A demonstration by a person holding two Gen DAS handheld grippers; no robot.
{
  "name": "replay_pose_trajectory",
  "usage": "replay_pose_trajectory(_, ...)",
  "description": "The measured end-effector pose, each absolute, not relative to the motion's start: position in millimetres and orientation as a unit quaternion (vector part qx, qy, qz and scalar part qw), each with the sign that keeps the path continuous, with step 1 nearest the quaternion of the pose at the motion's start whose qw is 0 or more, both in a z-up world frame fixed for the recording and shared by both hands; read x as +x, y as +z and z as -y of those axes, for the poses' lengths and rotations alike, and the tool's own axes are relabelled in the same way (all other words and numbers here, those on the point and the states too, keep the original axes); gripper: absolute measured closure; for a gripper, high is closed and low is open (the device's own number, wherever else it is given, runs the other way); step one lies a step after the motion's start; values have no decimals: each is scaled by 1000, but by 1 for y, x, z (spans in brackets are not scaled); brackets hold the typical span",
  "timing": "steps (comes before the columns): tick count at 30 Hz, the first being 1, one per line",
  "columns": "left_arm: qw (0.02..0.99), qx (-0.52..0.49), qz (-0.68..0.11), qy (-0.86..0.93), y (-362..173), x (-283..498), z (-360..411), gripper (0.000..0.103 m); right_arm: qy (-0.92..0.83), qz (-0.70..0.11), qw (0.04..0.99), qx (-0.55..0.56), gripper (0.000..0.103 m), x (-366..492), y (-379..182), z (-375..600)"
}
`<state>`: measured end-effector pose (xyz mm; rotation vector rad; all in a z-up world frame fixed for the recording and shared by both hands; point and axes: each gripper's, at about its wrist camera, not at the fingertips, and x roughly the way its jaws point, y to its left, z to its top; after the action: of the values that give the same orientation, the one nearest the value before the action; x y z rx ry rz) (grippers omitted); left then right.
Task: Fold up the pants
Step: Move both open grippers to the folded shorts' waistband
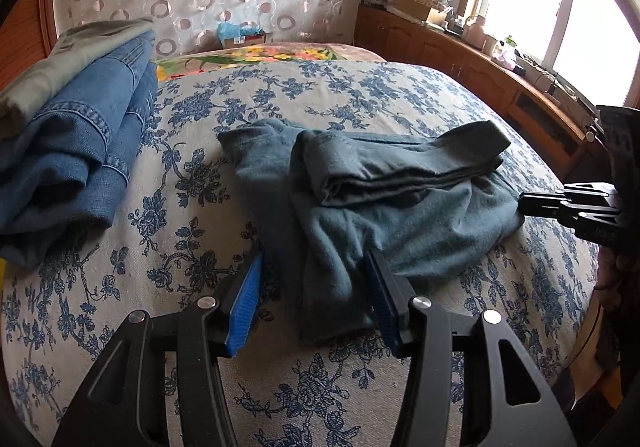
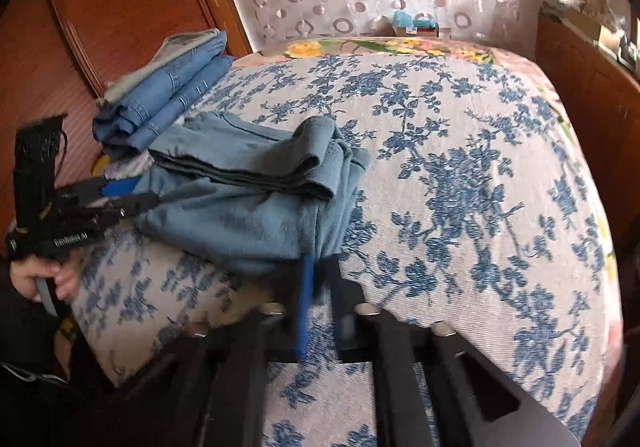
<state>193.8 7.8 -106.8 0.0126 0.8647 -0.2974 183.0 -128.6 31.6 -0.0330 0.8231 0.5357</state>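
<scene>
1. Pants (image 1: 360, 191), teal and partly folded, lie on the floral bed (image 1: 360, 95) beside folded jeans (image 1: 80, 135).
2. Left tongs (image 1: 316, 299) gape wide at the pants' edge.
3. Right tongs (image 2: 318, 275) pinch the pants' corner.

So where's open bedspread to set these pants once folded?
Free: the bedspread right of the teal pants, up to the floral blanket. Crowded: left side, where the jeans stack sits close beside the pants.
</scene>
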Motion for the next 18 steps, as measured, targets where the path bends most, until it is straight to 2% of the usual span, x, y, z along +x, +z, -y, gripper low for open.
replay_pose_trajectory(6,904,5,-403,-142,-94,197,-9,51,237,-386,891,0,97,185,38,142)
replay_pose_trajectory(11,902,27,-408,-142,-90,213,-3,51,245,-370,896,-24,82,193,48,132)
replay_pose_trajectory(13,897,37,-416,-144,-92,218,0,51,247,-373,894,-37,73,198,47,125)
replay_pose_trajectory(18,895,50,-419,-144,-92,228,5,51,260,-387,883,-63,70,207,38,112)
